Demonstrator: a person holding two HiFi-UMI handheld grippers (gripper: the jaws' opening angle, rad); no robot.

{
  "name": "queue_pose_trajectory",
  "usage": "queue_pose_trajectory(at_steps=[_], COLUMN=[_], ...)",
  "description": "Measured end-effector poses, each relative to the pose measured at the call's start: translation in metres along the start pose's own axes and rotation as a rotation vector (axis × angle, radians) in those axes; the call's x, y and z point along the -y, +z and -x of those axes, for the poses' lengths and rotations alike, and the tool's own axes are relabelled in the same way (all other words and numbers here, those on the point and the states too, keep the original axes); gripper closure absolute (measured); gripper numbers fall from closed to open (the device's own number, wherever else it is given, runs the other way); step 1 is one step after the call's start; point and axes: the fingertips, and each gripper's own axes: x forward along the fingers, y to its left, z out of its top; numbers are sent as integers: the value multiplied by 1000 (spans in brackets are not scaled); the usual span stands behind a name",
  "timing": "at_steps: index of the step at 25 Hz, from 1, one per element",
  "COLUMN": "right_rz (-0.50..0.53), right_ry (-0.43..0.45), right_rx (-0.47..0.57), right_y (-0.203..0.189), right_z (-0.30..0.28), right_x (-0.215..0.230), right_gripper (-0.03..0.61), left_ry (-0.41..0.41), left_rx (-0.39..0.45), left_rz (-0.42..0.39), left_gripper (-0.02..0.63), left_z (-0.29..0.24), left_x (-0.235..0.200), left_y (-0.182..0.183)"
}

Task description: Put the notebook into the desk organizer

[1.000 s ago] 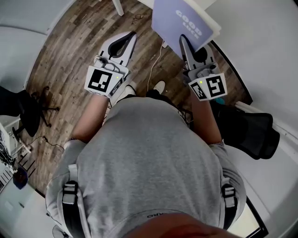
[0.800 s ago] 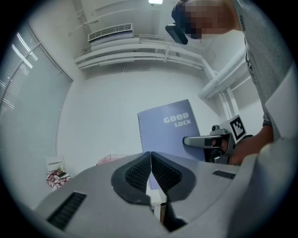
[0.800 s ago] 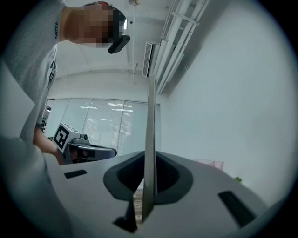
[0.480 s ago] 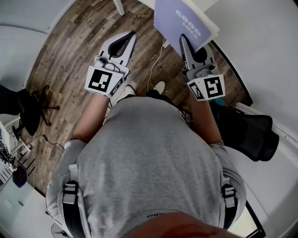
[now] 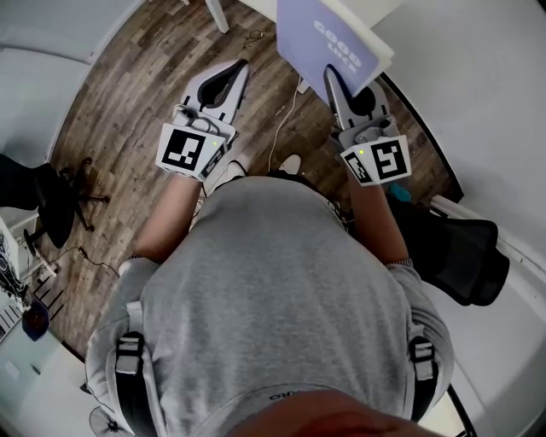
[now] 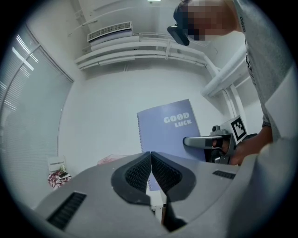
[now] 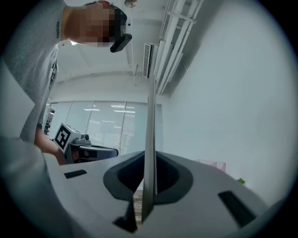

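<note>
A lavender spiral notebook (image 5: 328, 41) with white lettering is held upright in the air, and my right gripper (image 5: 331, 75) is shut on its lower edge. In the right gripper view the notebook (image 7: 150, 130) stands edge-on between the pads. The left gripper view shows its cover (image 6: 168, 128) side-on, with the right gripper (image 6: 188, 142) clamped on it. My left gripper (image 5: 240, 67) hovers beside it over the wooden floor, shut and empty. A pink see-through box (image 6: 111, 159), which may be the organizer, sits on a white surface far ahead; it also shows as the pink box (image 7: 212, 163).
A white desk (image 5: 478, 85) runs along the right. A black office chair (image 5: 461, 247) stands at my right, another chair (image 5: 47, 205) at the left. A cable (image 5: 286, 111) lies on the wooden floor (image 5: 145, 85). A white table leg (image 5: 217, 13) is at the top.
Both grippers and the notebook have drifted a little toward the top left of the head view. The right grip on the notebook is unchanged, and the left jaws stay shut.
</note>
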Motion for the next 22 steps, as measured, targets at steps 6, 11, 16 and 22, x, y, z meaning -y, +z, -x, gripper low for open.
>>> queue_pose_trajectory(at_steps=[6, 11, 16, 22], right_rz=[-14, -36, -52, -48], right_ry=[42, 80, 108, 124], right_rx=[14, 17, 17, 7], right_y=[3, -6, -10, -16], right_z=[3, 2, -10, -48], right_x=[23, 35, 45, 47], right_gripper=[540, 538, 540, 538], left_ry=[26, 62, 92, 99], left_rx=[12, -22, -35, -24], left_rz=[-11, -22, -25, -12], left_gripper=[592, 592, 592, 592], left_z=[-25, -36, -43, -52], left_x=[10, 15, 10, -27], left_y=[4, -1, -6, -10])
